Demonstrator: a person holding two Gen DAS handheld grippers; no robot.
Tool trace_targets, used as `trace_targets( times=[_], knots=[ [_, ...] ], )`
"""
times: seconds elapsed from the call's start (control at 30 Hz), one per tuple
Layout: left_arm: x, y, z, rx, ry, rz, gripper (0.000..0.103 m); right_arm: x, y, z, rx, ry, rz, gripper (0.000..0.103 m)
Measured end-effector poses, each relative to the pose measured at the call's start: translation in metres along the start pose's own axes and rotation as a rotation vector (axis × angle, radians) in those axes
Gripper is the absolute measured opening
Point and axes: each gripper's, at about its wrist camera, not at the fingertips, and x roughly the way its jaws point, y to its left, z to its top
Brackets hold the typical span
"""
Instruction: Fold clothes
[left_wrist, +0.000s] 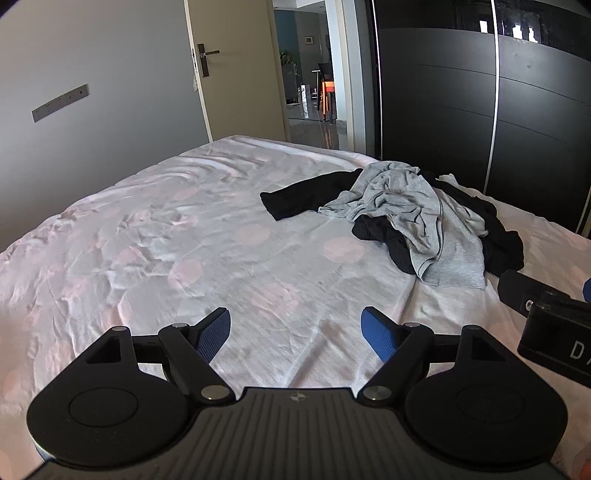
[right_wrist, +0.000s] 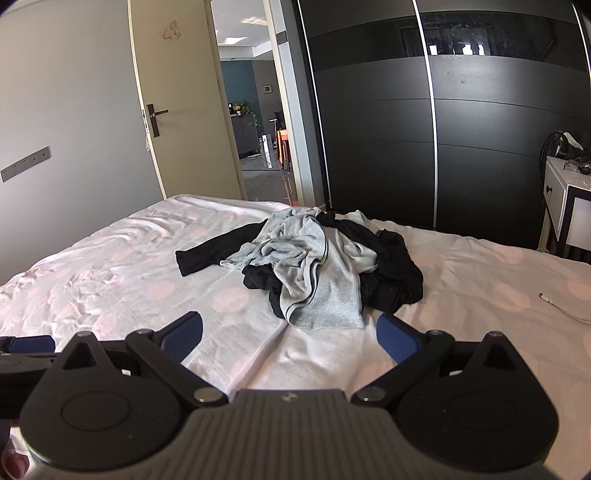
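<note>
Both tongs were held above the bed: left gripper (left_wrist: 295, 334) and right gripper (right_wrist: 290, 334), blue-padded jaws spread wide apart, nothing between them.

The crumpled heap of grey ribbed-knit and black garments (right_wrist: 314, 266) lay unfolded on the white sheet with pale pink dots (left_wrist: 166, 240), just ahead of the right tongs and ahead-right of the left. A black sleeve (right_wrist: 207, 254) trailed from the heap toward the left tongs' side.

Risks (judged): layers are tangled, so one pinch could lift several garments together. The soft, wrinkled sheet could be caught with the cloth if the jaws bite low. Thin knit may slip from the pads. A white cable (right_wrist: 561, 308) lay right of the right tongs and could snag.
</note>
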Motion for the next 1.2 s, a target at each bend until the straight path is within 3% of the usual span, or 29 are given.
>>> trace_targets(
  times=[0.47, 1.2],
  knots=[
    [0.001, 0.004, -0.005, -0.034, 0.019, 0.02, 0.077, 0.006, 0.015, -0.017, -0.11, -0.016, -0.047, 0.101],
    [0.007, 0.002, -0.012, -0.036, 0.049, 0.014, 0.077, 0.016, 0.009, -0.023, -0.077, 0.032, -0.071, 0.101]
  ],
)
